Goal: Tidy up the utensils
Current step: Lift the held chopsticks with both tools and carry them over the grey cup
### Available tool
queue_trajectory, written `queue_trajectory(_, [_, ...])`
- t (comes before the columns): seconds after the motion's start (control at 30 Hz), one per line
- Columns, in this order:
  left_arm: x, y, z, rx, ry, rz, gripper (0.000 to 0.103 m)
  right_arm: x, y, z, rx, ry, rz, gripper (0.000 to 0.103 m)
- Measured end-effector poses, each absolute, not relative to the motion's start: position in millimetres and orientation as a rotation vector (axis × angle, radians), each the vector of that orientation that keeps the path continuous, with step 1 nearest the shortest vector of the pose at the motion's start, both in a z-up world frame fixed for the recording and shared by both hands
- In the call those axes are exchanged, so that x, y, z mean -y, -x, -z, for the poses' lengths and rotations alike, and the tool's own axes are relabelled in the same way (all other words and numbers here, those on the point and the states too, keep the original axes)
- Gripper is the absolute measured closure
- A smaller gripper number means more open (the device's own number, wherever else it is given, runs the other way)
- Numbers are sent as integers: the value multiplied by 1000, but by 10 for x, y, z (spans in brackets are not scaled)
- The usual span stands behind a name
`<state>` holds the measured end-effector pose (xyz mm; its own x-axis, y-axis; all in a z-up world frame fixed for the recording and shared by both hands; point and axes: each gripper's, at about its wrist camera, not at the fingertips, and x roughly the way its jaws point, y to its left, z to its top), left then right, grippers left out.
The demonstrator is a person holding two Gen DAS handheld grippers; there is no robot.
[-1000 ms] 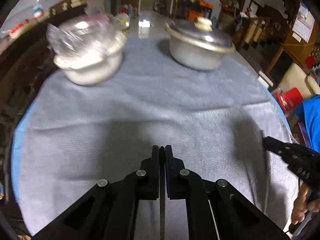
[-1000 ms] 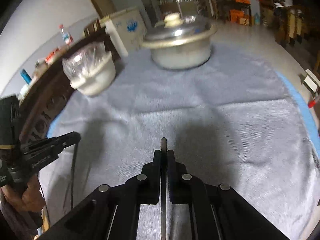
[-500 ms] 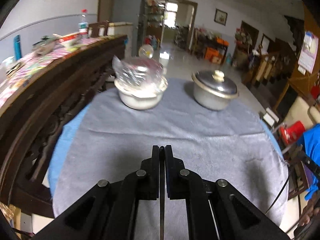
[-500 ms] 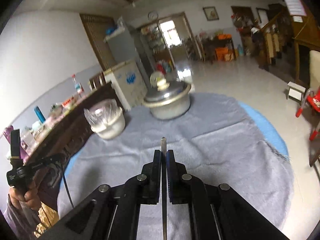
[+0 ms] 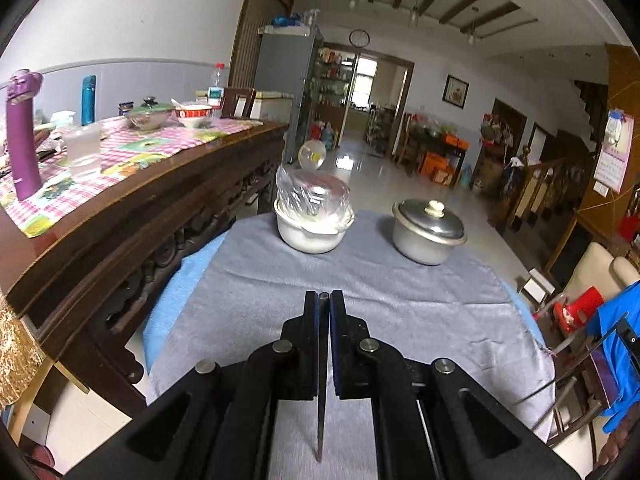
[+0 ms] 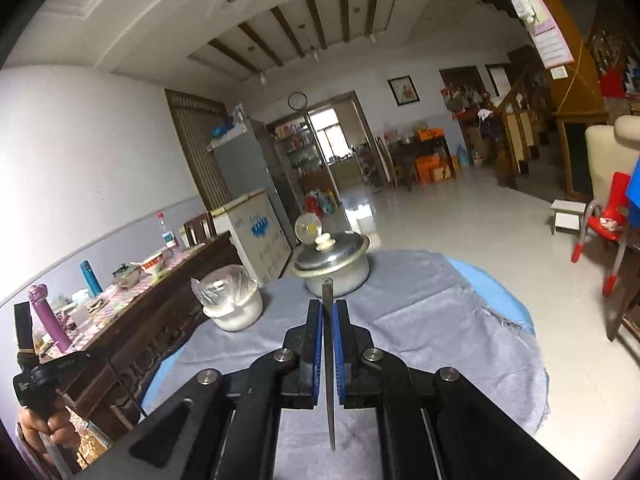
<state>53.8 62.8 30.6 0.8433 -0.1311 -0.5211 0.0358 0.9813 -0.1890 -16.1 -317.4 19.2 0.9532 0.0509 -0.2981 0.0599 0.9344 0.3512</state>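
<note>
My left gripper [image 5: 323, 300] is shut on a thin flat metal utensil [image 5: 321, 400] held edge-on between its pads; its kind cannot be told. My right gripper [image 6: 328, 308] is shut on a similar thin metal utensil [image 6: 329, 360] whose pointed end sticks out a little past the fingertips. Both grippers are held high above the round table with the grey cloth [image 5: 360, 292], which also shows in the right wrist view [image 6: 420, 312]. The left gripper also shows at the left edge of the right wrist view [image 6: 44, 376], held by a hand.
A white pot covered with plastic film [image 5: 314, 216] and a lidded metal pot [image 5: 428, 230] stand at the far side of the cloth. A dark wooden sideboard [image 5: 120, 216] with bottles and bowls runs along the left. Chairs and a red stool [image 6: 604, 220] stand on the right.
Both grippers have risen and tilted up from close over the cloth, so the room and ceiling now show. Both stay shut on their utensils.
</note>
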Motion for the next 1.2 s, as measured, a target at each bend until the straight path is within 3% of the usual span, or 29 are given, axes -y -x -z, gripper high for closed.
queue_trajectory(1.2, [-339, 816, -936, -419, 163, 227, 98, 2753, 1304, -793, -184, -284, -92, 97])
